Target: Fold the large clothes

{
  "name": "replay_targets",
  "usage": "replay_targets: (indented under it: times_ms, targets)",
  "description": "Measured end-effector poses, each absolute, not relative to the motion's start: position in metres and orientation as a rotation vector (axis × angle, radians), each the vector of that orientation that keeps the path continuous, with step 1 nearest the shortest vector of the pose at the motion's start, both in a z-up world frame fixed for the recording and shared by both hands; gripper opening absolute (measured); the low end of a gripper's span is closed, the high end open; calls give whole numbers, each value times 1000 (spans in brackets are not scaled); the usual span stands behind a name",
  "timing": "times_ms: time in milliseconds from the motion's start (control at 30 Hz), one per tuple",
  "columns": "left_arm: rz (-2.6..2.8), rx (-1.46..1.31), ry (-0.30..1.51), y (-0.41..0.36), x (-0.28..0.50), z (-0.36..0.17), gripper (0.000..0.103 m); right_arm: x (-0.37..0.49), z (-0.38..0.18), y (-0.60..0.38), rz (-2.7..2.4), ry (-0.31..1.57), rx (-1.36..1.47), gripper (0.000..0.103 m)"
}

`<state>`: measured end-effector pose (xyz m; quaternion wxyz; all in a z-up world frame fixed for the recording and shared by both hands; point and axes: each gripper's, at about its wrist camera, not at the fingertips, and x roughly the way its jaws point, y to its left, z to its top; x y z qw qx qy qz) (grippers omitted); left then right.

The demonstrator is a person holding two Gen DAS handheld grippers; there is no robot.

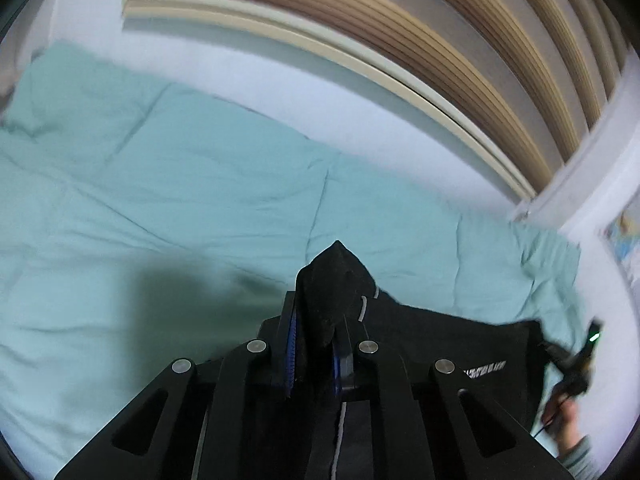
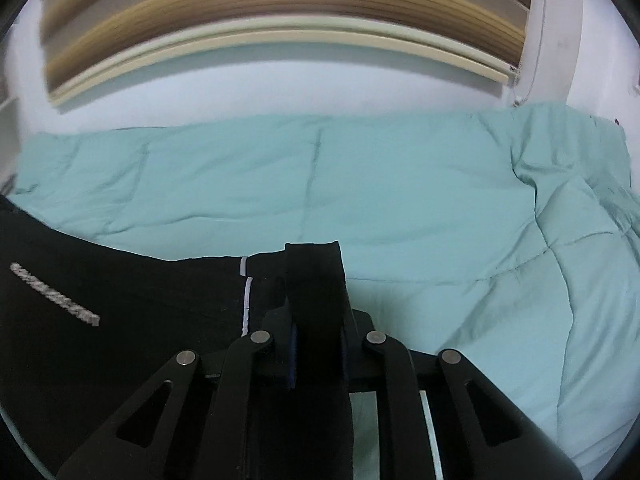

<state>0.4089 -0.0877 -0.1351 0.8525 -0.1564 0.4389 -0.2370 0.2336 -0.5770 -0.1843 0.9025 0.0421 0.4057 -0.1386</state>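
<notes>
We see a bed (image 2: 400,208) covered by a pale teal quilted comforter (image 1: 160,184), its stitched panels creased and its far edge lying along a white wall. A black garment with white lettering (image 2: 100,280) hangs over the comforter's near part; contact cannot be judged.

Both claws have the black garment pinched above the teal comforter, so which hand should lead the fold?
Neither, probably. The left claw and right claw are each shut on a corner of the black garment, its edge stretched between them over the teal comforter. Move both together.
</notes>
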Motion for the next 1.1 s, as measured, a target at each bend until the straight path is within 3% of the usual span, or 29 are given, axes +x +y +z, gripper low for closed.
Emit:
replay_targets:
  times_ms: [233, 400, 533, 600, 667, 733, 900, 1100]
  targets:
    - [-369, -352, 1267, -91, 450, -271, 15, 287, -290, -576, -288, 1112, 161, 18]
    - [-404, -524, 1297, -69, 455, -293, 19, 294, -326, -584, -273, 1191, 272, 27]
    - [-421, -535, 1322, -61, 452, -283, 23, 281, -326, -607, -235, 1187, 470, 50]
    - [-440, -587, 1326, -52, 444, -273, 29, 267, -320, -617, -237, 1171, 551, 52]
    - [-449, -616, 1306, -40, 438, -257, 47, 250, -306, -622, -234, 1139, 587, 53]
    - [-434, -618, 1254, -19, 424, -233, 52, 229, -286, -622, -222, 1102, 592, 53]
    - [-467, -562, 1120, -5, 371, -168, 53, 176, -229, -585, -196, 1020, 517, 59]
    - [-555, -350, 1024, -72, 292, -123, 53, 146, -195, -500, -95, 995, 431, 61]
